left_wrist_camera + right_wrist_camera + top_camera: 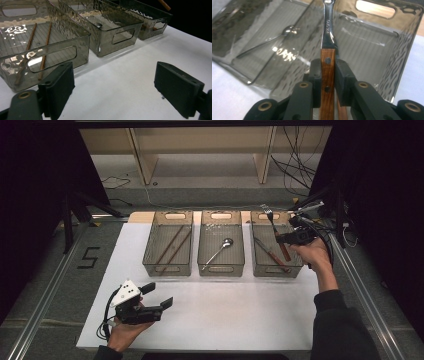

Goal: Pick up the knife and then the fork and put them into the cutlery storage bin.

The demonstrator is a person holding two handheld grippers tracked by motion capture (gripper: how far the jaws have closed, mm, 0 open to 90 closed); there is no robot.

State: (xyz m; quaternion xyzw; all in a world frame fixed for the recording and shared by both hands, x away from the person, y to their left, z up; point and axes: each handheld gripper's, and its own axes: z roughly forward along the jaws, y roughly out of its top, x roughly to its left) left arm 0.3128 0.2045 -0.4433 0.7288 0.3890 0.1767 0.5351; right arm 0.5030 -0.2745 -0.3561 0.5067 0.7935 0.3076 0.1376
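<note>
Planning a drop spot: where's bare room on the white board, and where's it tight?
Free: the white board between the bins' near walls and its near edge, right of the left gripper. Also bare floor in the right bin beyond the held fork. Tight: the gaps between the three bins.

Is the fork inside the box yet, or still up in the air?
Up in the air: the right gripper holds the fork above the right box.

left bin [168,243]: two chopsticks [172,245]; middle bin [221,244]: spoon [218,251]; all on white tabletop [210,305]
</note>
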